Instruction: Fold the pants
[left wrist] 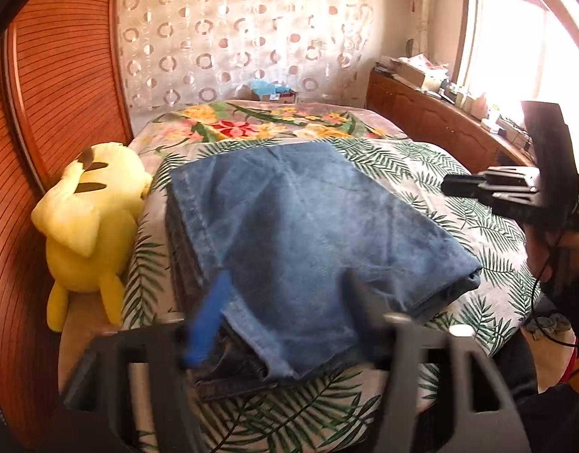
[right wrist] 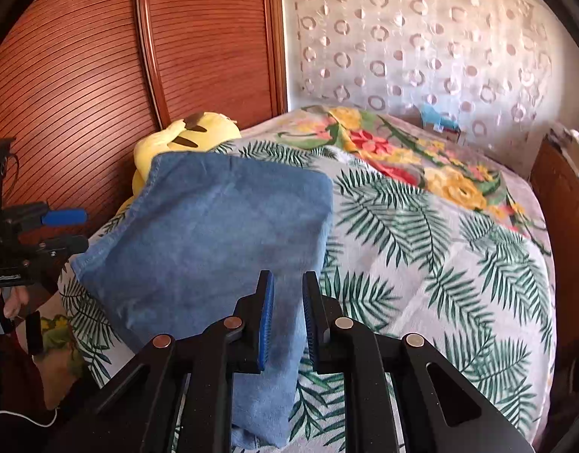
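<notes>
pants: the blue jeans [left wrist: 289,226] lie folded in a thick, flat stack on the bed, near the side where the yellow toy is. the top layer is smooth. at the near end some darker layers stick out from under it.

bed: the bed cover [left wrist: 459,196] has green leaves on white. farther back lies a blanket [left wrist: 251,120] with red and yellow flowers.

left claw: the left gripper [left wrist: 285,302] is low over the near end of the jeans. its fingers are blurry in its own camera, one blue finger [left wrist: 210,317] and one dark one. they stand wide apart with the cloth showing between them. from the right camera the left gripper [right wrist: 78,230] sits in the air beside the jeans, with a gap between its two fingers. it looks like it holds nothing, but the blur makes this hard to be sure of.

right claw: the right gripper [right wrist: 287,283] has its blue pads [right wrist: 268,317] a small way apart. the near edge of the jeans [right wrist: 214,245] shows in the gap. the pads do not seem to squeeze it. in the left camera the right gripper [left wrist: 451,185] hangs in the air off to the side of the jeans, not touching them.

toy: a yellow plush toy [left wrist: 89,222] lies by the wooden wall [left wrist: 63,75], just beside the jeans.

back of room: a curtain [left wrist: 244,37] with round rings hangs behind the bed.
</notes>
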{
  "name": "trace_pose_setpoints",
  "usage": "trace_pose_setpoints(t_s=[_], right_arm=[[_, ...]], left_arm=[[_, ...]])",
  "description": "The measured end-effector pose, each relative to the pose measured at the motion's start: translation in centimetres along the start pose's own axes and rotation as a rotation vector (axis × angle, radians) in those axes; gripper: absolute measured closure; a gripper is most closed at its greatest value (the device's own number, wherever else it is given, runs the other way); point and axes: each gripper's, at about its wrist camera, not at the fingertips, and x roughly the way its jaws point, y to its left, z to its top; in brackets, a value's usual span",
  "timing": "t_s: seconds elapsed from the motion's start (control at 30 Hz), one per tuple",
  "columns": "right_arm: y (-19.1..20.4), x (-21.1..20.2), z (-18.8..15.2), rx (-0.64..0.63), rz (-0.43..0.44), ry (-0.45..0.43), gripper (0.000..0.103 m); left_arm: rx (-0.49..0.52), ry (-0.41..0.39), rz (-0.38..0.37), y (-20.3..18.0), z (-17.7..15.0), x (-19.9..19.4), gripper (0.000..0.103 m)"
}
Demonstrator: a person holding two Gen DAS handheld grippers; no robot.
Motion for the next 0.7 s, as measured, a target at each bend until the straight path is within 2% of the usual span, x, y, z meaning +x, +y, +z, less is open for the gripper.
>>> trace_pose_setpoints(t_s=[0.13,0.37,0.7], right_arm=[[-0.5,1.2,-0.4,0.013,0.005,0.023,0.086],[-1.4,4.6,0.0,0.036,0.014,0.068,0.074],[-3.1,9.1,1.6,0.108,0.035,0.126,0.074]], left_arm=[[0.001,0.008,-0.021,-0.8,0.3,1.3,0.016],[0.006,0.053,-0.019,-1.8,0.3,3.9,0.016],[-0.023,0.120,0.017,-0.8,-1.3,6.6,0.016]])
